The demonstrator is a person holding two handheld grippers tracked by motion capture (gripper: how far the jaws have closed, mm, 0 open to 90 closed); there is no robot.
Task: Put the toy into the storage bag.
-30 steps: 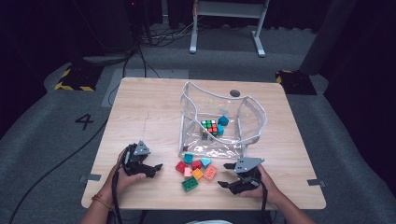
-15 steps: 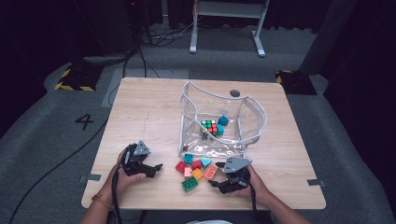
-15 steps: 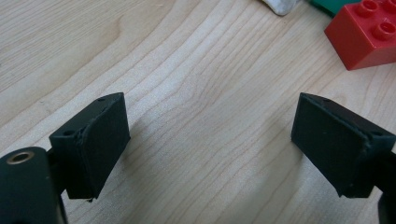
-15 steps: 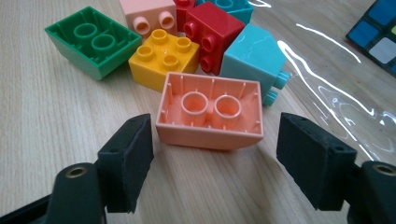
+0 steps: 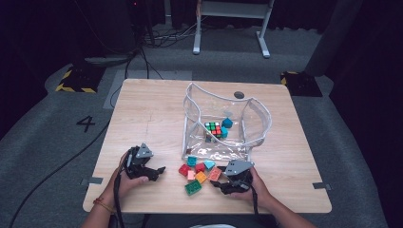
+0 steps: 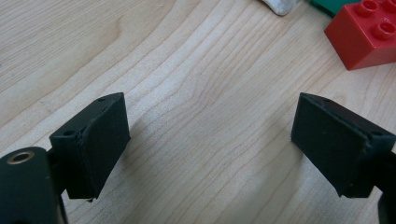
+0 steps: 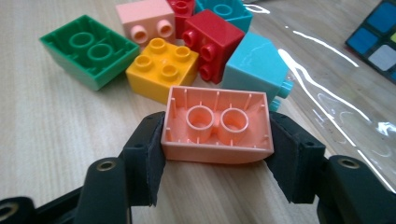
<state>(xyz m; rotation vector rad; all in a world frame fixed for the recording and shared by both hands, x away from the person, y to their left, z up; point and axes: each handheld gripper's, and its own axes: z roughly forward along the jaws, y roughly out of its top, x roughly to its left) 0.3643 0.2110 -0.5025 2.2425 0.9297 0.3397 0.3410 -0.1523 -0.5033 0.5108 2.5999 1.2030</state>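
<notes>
Salmon-pink block [image 7: 217, 126], lying hollow side up on the wooden table [image 5: 152, 114], sits clamped between the jaws of the right gripper [image 7: 217, 161], which have just been closing. Just beyond it lie yellow [image 7: 162, 69], red [image 7: 215, 42] and green [image 7: 88, 49] blocks beside a clear plastic bag [image 5: 256, 118]. Well apart, the left gripper [image 6: 210, 140] rests with jaws wide apart over bare wood.

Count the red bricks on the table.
2. One red brick lies between the yellow brick and the light blue brick; the other red brick sits just behind it. More could be hidden in the bag.
</notes>
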